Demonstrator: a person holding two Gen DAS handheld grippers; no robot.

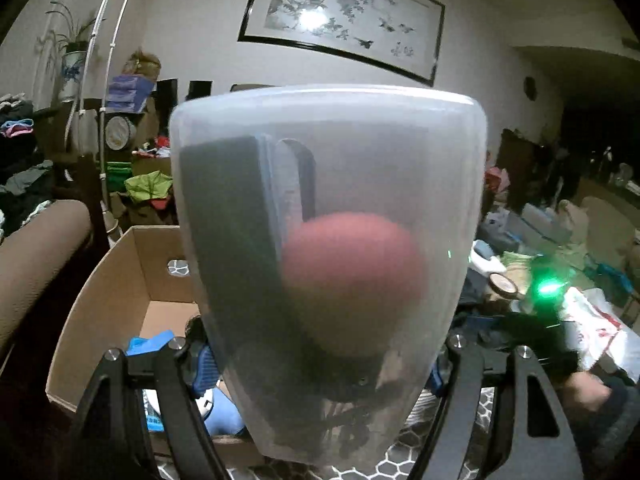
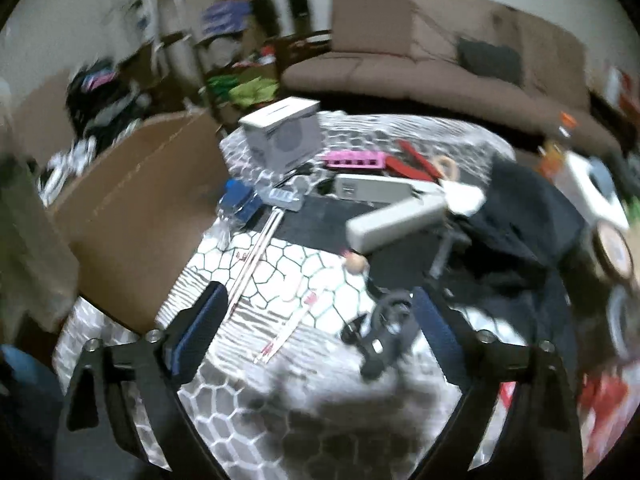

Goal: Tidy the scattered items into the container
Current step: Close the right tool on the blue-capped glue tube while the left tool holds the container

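Carrying frosted plastic tub (image 1: 328, 240), clamped in left gripper (image 1: 320, 356), above cardboard box (image 1: 120, 276); red ball (image 1: 352, 280) and dark block inside tub. Next: likely lower tub into box. Right of box, right gripper (image 2: 316, 320) spread, empty, over chopsticks (image 2: 256, 252) and black clip (image 2: 380, 332). White power strip (image 2: 396, 220), pink rack (image 2: 356, 159) further right; dark cloth crowds clip.

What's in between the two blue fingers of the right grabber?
In the right wrist view, the right gripper stands open over the honeycomb-patterned cloth. Between its pads lie a pair of chopsticks and a blurred black clip-like thing, untouched.
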